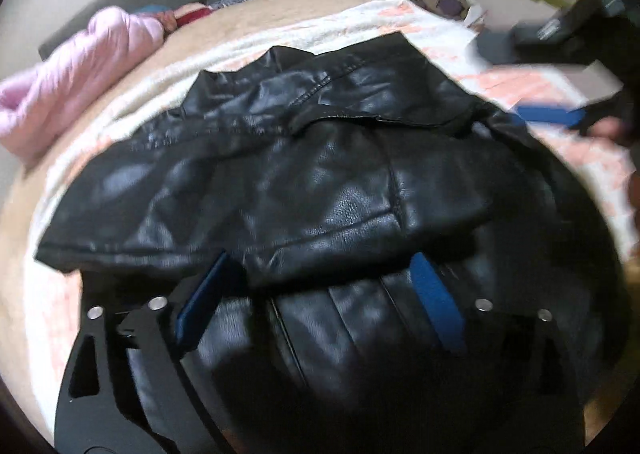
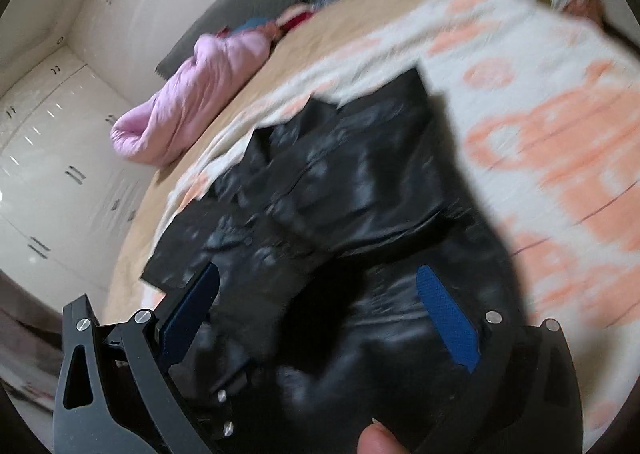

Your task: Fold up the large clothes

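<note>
Left gripper (image 1: 320, 294) spread wide over black leather jacket (image 1: 320, 174), blue pads clear of it. Right gripper (image 2: 320, 310) also agape above the same jacket (view blurred), nothing pinched. Jacket lies folded on white-and-peach blanket (image 2: 560, 134); pink puffer jacket (image 2: 192, 94) well apart near bed edge.

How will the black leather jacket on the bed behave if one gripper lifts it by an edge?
The black leather jacket probably drapes rather than holds shape: it lies in soft folds on the blanket. Its glossy surface suggests the blue pads may slip. Thick layered panels hint it is fairly heavy, so one edge grip would likely drag the rest.
</note>
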The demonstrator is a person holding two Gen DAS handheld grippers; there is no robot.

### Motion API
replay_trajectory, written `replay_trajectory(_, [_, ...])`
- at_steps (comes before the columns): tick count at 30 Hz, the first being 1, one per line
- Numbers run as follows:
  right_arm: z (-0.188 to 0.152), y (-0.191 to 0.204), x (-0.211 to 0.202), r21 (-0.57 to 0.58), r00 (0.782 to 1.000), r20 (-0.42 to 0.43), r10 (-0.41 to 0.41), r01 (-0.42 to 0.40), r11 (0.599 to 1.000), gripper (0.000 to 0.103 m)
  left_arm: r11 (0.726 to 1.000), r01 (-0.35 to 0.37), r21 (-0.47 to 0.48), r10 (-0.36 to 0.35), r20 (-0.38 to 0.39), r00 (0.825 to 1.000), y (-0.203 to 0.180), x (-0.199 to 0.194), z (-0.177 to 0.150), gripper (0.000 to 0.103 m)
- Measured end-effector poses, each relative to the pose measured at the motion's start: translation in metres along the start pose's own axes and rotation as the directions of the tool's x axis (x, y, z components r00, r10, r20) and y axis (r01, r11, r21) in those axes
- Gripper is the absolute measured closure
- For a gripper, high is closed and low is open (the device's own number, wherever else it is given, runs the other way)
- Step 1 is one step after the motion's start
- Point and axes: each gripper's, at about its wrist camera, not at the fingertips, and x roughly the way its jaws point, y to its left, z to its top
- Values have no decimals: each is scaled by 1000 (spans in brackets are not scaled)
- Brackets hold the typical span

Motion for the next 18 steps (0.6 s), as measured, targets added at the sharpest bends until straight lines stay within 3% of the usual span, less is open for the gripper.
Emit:
replay_trajectory(3, [-3, 7, 23, 44, 998, -54, 35, -32, 999, 17, 998, 20, -57, -19, 22, 1000, 18, -17, -6, 15])
replay_trajectory(9, [-3, 19, 58, 90, 996, -80, -25, 32, 995, 22, 980, 9, -201, 9, 91, 996, 71, -49, -6, 11])
replay_trajectory(12, [-4, 36, 62, 26, 995, -48, -92, 94, 995, 45, 962, -25, -273, 59, 117, 991, 101, -62, -7, 10])
replay_trajectory(13, [-3, 43, 59, -1, 994, -21, -110, 110, 994, 58, 955, -36, -295, 75, 123, 990, 111, -65, -9, 10])
replay_trajectory(14, [-2, 46, 58, -21, 994, -7, -108, 108, 994, 63, 949, -43, -313, 86, 125, 988, 119, -67, -8, 10])
replay_trajectory(16, [2, 57, 56, -75, 995, 27, -101, 102, 992, 91, 927, -58, -370, 112, 125, 986, 141, -72, -12, 10])
replay_trajectory(18, [10, 74, 50, -163, 992, 66, -106, 116, 980, 93, 910, -61, -410, 123, 127, 984, 157, -75, -13, 10])
